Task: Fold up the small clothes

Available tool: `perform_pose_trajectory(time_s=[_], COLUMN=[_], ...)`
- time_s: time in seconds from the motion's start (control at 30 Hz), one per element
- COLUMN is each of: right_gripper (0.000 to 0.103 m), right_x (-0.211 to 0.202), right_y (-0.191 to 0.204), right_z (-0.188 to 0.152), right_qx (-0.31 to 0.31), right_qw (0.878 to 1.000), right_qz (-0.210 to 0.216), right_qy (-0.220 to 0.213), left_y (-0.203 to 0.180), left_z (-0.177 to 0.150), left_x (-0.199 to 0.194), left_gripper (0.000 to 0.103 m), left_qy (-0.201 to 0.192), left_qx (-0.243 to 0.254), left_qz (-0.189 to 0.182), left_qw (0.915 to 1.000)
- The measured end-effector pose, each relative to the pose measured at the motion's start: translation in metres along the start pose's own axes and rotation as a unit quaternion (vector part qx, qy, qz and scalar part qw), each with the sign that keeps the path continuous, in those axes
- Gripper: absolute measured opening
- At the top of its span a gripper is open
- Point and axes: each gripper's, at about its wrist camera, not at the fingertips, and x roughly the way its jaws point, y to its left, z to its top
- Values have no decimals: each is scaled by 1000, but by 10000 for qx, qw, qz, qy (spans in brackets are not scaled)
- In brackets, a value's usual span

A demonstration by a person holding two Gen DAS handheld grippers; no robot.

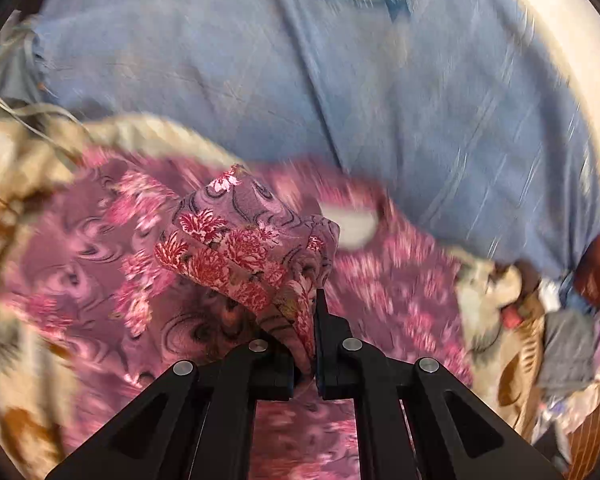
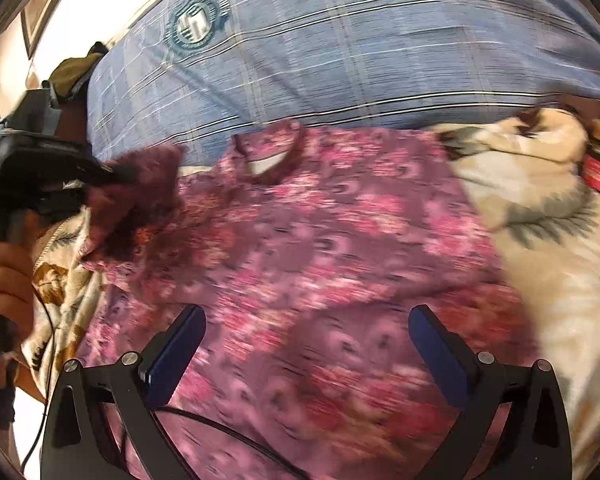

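Jaws of the left gripper [image 1: 314,312] are clenching a fold of the pink floral garment [image 2: 320,248]; the right gripper [image 2: 306,344] is hanging released above it, garment lying on a floral blanket [image 2: 548,232], blue plaid pillow [image 2: 360,52] at 12 o'clock.

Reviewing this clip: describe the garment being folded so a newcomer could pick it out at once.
Start from the large blue plaid pillow at the back. Just in front of it, spread flat on the cream leaf-print blanket, lies the pink floral top. It is the only purple-pink flowered piece, with a round neckline toward the pillow, and the left tool is shut on one bunched corner.
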Motion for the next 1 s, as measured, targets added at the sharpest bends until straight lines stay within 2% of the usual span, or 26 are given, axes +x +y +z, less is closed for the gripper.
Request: perform_pose_trajectory(time_s=[0.07,0.13,0.2,0.23,0.27,0.37,0.43,0.5,0.57,0.63,0.7,0.77,0.87,0.97,1.0], right_gripper=[102,102,102,102,102,102,102,102,102,102,102,102,102,100,83], right_x=[-6,-11,-16,-18,-20,-25,-26,-26,-21,-10,10,31,67,98,104], right_y=[-13,-26,-41,-46,-52,-64,-65,-59,-45,-23,6,31,75,115,119], right_z=[-4,-8,-12,-13,-14,-11,-7,2,14,28,43,51,57,52,51], right_qx=[95,255,463,543,635,857,952,1001,951,803,642,500,41,-838,-1037], right_qw=[9999,9996,9988,9984,9978,9961,9952,9946,9948,9949,9939,9943,9972,9952,9926], right_qz=[-101,-137,-152,-162,-169,-157,-171,-101,146,537,884,942,693,-308,-489], right_qy=[-28,-37,-42,-48,-52,-112,-170,-257,-321,-283,-175,-36,262,393,388], left_y=[-18,-36,-51,-56,-61,-54,-28,11,51,94,126,154,172,175,177], left_z=[-12,-15,-18,-20,-22,-23,-25,-29,-33,-36,-38,-39,-36,-33,-32], left_x=[30,52,65,67,66,42,8,-31,-60,-79,-82,-75,-55,-36,-32], left_gripper=[5,6,16,29,32,33,36,42,53,53,53,53,53,52,52], left_qy=[302,387,489,562,578,460,362,23,-344,-555,-542,-398,-112,156,170], left_qx=[88,322,584,686,741,666,397,-22,-407,-746,-993,-1337,-1701,-1866,-1898], left_qz=[100,420,785,838,795,426,12,-311,-310,-131,1,-66,-346,-447,-462], left_qw=[9995,9978,9940,9925,9924,9958,9986,9995,9981,9956,9936,9902,9848,9813,9806])
